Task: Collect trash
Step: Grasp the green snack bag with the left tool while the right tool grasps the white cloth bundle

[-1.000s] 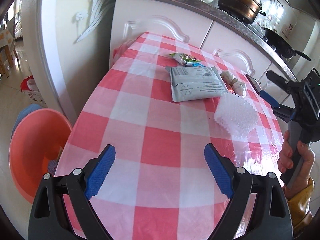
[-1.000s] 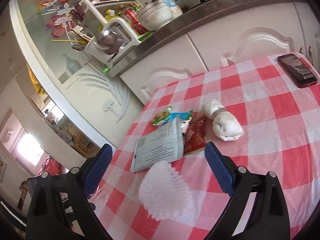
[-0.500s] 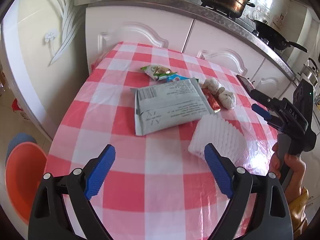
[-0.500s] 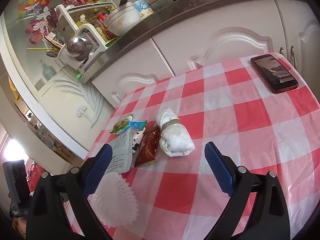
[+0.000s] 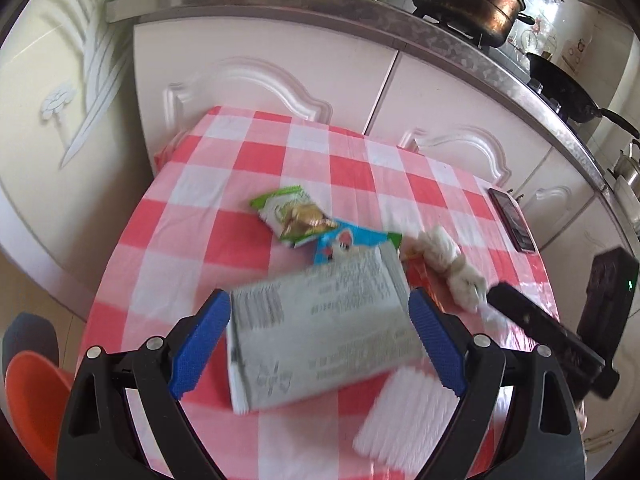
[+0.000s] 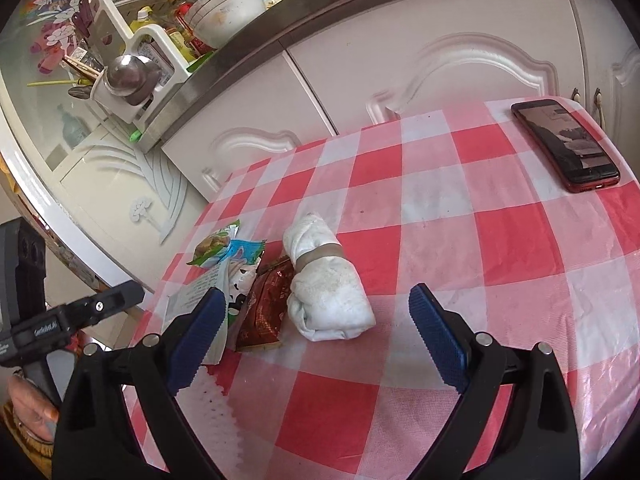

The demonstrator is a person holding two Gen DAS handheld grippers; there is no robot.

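Left gripper (image 5: 320, 344): jaws wide, empty, framing one flat grey printed paper packet (image 5: 320, 328) lying low centre on the red-checked surface (image 5: 256, 160).
Right gripper (image 6: 316, 340): jaws wide, empty, over one taped white cloth roll (image 6: 326, 296).
Also: three snack wrappers, one white foam net (image 5: 404, 420), one red phone (image 6: 566, 144).
Risk: pads may skid off the flat packet, or sweep up the phone.

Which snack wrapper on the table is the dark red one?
The dark red wrapper lies flat beside the white bundle. The green wrapper and blue wrapper lie farther back.
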